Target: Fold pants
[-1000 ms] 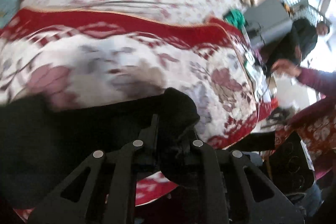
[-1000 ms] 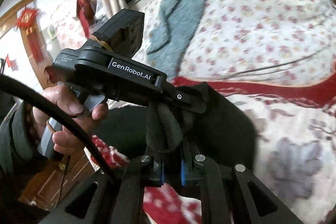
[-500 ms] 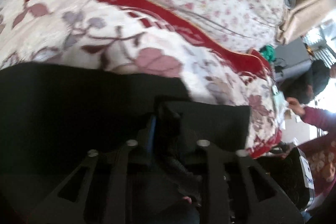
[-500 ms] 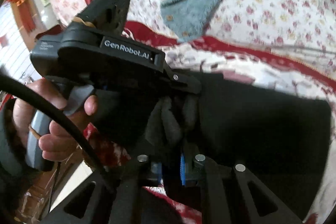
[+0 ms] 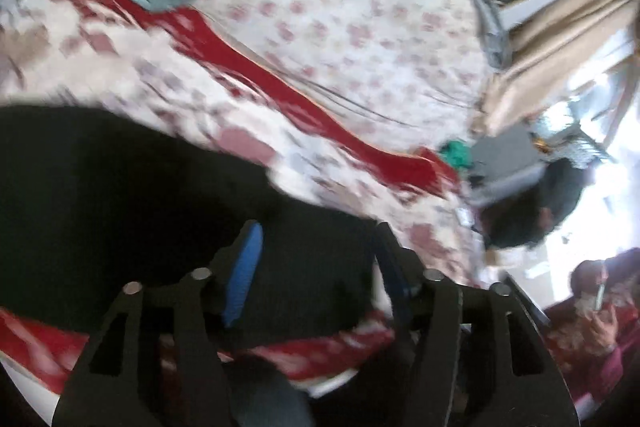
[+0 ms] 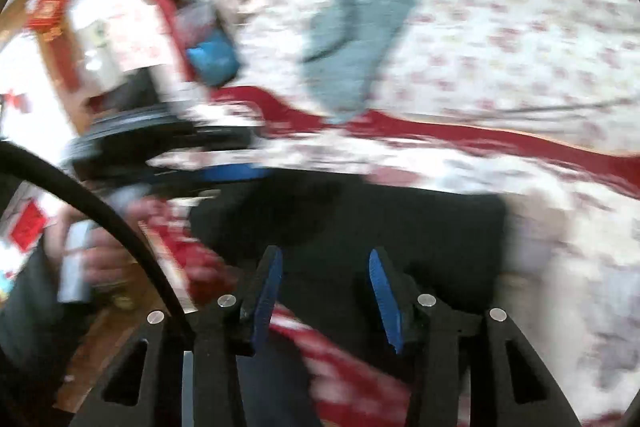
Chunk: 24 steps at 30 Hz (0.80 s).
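Left wrist view: left tongs (image 5: 316,247) are spreading, nothing pinched; the black pants (image 5: 132,219) lie flat on the bed (image 5: 360,39), from nine o'clock to centre. Right wrist view: right tongs (image 6: 326,269) are spreading too, empty, pants (image 6: 380,227) dead centre. One fold looks laid down; more may remain.

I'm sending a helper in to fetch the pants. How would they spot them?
Find the bed with the floral quilt and its red band. The pants lie flat near the front edge, below that band. They are plain black, unlike the fuzzy grey-green garment farther up.
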{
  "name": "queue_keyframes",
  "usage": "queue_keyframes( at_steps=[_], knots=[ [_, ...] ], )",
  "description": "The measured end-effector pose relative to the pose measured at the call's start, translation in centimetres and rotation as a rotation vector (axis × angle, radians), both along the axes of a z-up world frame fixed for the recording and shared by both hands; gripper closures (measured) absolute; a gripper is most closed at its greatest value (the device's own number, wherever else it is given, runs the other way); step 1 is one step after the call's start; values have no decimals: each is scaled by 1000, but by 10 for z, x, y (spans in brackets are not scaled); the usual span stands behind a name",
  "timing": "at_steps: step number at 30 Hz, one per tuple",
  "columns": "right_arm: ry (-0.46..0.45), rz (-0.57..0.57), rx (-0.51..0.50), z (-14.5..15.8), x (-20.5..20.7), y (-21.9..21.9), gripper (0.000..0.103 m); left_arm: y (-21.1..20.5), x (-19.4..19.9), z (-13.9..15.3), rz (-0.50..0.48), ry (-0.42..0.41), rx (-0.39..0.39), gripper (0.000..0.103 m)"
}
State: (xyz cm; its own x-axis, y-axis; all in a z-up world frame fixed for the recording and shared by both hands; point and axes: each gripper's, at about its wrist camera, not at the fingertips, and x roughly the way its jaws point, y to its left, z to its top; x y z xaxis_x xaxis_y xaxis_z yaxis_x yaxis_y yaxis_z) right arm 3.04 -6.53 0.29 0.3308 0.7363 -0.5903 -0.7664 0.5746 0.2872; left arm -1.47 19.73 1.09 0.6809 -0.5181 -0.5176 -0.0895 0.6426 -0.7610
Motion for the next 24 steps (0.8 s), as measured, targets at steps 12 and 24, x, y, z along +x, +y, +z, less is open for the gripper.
queue_keyframes(
  at_steps=[12,24],
  knots=[
    [-1,148,-9,-3,50,-37,60,-44,29,-59,14,220,260,70],
    [43,160,-173,-62,103,12,59,-50,11,-58,42,157,260,70]
  ],
)
